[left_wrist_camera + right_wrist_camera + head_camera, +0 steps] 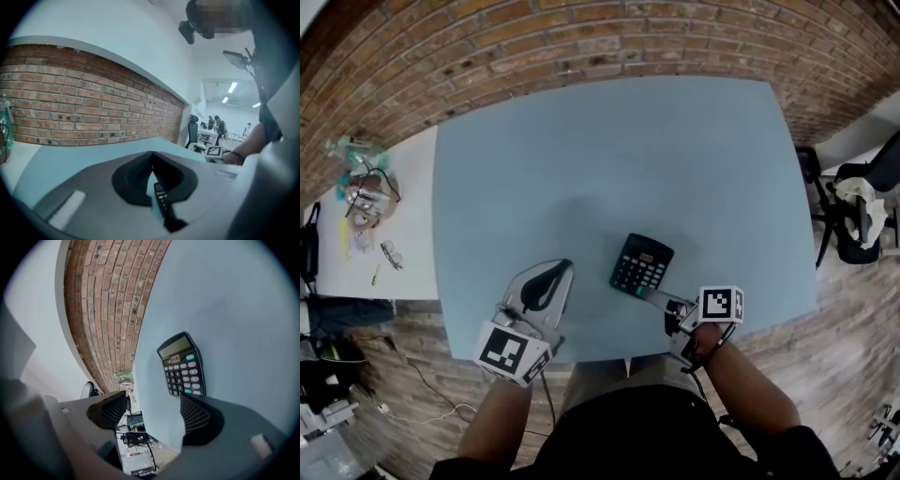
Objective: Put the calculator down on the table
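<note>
Calculator [642, 264] lies flat and face up on the blue worktop [609, 159], in its near-right part, a little in from the near edge; display end points far, key rows point near, so the long axis runs near to far with a slight lean toward the far right.

Right gripper [659, 302] sits at the calculator's near end, just beside its near-right corner; whether a jaw tip touches the casing I cannot tell. In the right gripper view the gripper [154, 411] is released, jaws standing well apart with only bare worktop and its edge between them; the calculator [183, 364] shows beyond the tips, off to one jaw's side and not in the gap.

Left gripper [561, 270] rests to the calculator's left, apart from it; its own view shows the gripper [152, 157] clenched on nothing, tips together, with the calculator [160, 197] glimpsed through the slit below the tips.

Judging from this, the calculator is already down and free; the right gripper is much the nearer, and any move away would be straight back toward the near edge, along the calculator's long axis.
</note>
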`<state>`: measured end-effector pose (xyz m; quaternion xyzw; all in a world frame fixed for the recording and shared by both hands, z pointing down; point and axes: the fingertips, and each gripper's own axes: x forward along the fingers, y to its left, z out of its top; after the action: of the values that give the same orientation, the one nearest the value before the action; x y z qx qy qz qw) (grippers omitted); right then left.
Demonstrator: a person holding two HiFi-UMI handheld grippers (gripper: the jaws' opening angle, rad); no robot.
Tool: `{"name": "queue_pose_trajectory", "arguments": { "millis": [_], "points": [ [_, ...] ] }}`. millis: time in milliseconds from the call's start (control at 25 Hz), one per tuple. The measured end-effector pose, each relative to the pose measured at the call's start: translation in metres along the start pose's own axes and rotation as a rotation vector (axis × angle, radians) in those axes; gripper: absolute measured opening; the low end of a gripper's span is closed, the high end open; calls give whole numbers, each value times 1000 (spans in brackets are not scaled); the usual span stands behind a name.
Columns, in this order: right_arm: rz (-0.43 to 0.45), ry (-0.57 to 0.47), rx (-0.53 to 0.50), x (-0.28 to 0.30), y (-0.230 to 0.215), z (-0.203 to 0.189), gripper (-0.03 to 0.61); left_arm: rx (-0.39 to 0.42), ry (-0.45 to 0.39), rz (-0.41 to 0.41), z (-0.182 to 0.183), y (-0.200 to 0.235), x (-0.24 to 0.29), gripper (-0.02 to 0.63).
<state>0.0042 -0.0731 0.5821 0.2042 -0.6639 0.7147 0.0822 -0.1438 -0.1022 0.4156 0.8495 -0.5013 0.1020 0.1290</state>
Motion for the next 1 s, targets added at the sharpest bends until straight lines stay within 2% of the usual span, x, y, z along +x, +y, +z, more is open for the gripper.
{"name": "queue_pose_trajectory", "arguments": {
  "millis": [120,240,360,600,800,1000],
  "points": [
    [-14,-82,-40,-7,1,14,362,-1,11,3,-2,-4,0,3],
    [-51,-136,-131,-15,8,26,296,-19,26,13,-5,-3,-3,3],
    [-75,-164,-225,-21,17,36,285,-27,27,23,-3,1,-5,3],
    [-82,-240,-295,-35,30,54,257,16,8,25,12,0,-8,3],
    [-151,-287,-444,-47,42,66,185,40,-14,40,29,5,-15,3],
    [-211,-379,-542,-61,57,83,133,74,-24,52,39,10,-26,3]
  ]
}}
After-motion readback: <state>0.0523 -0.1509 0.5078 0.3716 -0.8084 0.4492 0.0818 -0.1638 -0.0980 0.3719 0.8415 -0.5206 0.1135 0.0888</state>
